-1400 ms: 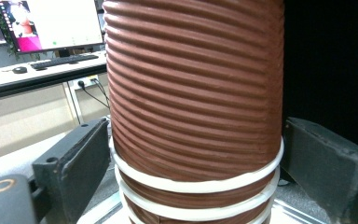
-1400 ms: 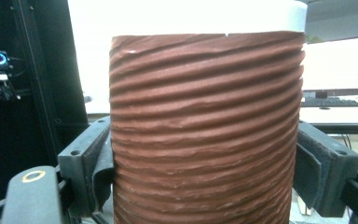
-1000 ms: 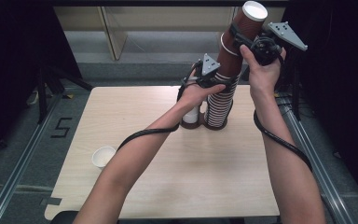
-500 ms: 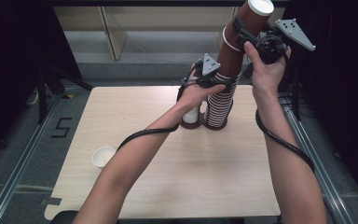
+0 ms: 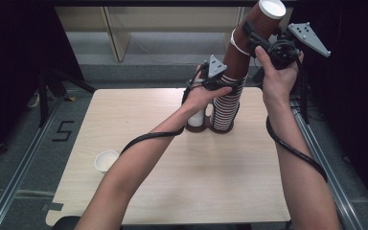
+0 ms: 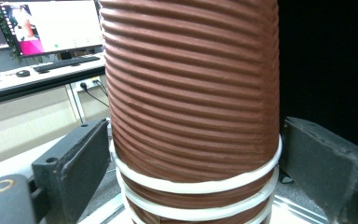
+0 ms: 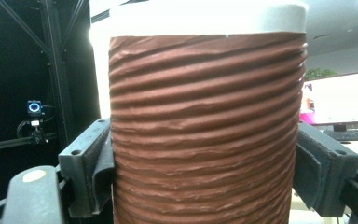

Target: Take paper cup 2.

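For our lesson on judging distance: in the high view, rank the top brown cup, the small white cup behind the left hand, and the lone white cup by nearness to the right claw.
1. Top brown cup, in the right claw.
2. Small white cup, mid-table beside the stack.
3. Lone white cup, near left edge.

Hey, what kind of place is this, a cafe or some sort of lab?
Probably a lab or recording workspace, not a cafe: the table stands inside a dark frame with floor rails, a camera hangs on black struts, and a desk with monitor and keyboard sits behind.

A lab: black camera rig frame, desk monitors.
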`<state>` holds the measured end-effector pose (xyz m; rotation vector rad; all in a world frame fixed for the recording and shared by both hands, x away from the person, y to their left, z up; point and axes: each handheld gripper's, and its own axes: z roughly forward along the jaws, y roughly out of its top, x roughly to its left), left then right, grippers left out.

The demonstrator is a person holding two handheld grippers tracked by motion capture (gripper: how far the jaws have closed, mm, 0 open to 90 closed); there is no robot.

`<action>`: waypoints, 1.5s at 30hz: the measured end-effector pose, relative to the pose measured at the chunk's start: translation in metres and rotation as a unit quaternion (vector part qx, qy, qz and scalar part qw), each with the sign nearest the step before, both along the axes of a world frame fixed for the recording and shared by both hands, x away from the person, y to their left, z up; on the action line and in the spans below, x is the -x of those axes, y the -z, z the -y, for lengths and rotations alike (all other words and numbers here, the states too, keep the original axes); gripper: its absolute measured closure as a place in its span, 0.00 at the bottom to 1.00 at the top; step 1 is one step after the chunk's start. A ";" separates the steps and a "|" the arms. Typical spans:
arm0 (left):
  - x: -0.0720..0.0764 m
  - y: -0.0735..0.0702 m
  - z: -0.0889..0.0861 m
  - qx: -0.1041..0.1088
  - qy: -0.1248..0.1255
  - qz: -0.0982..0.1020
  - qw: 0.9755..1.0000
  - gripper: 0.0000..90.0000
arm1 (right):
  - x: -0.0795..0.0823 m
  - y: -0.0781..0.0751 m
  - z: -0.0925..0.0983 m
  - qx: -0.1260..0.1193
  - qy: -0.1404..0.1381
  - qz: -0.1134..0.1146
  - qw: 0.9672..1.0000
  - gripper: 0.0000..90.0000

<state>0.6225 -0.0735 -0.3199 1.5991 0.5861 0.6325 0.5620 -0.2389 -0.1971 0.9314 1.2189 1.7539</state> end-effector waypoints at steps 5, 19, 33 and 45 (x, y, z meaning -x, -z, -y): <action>0.004 -0.002 -0.004 -0.018 -0.006 0.008 1.000 0.08 | 0.008 0.003 0.004 -0.004 -0.008 0.003 1.000 0.21; 0.055 -0.002 -0.051 -0.064 0.006 0.018 0.998 0.05 | 0.036 0.014 0.010 0.035 -0.009 0.007 0.999 0.21; 0.118 0.012 -0.103 -0.114 0.024 0.019 0.993 0.05 | 0.064 0.041 0.008 0.077 -0.028 -0.014 0.997 0.21; 0.146 0.024 -0.133 -0.162 0.026 0.010 0.986 0.05 | 0.072 0.092 -0.002 0.133 -0.047 -0.059 0.988 0.21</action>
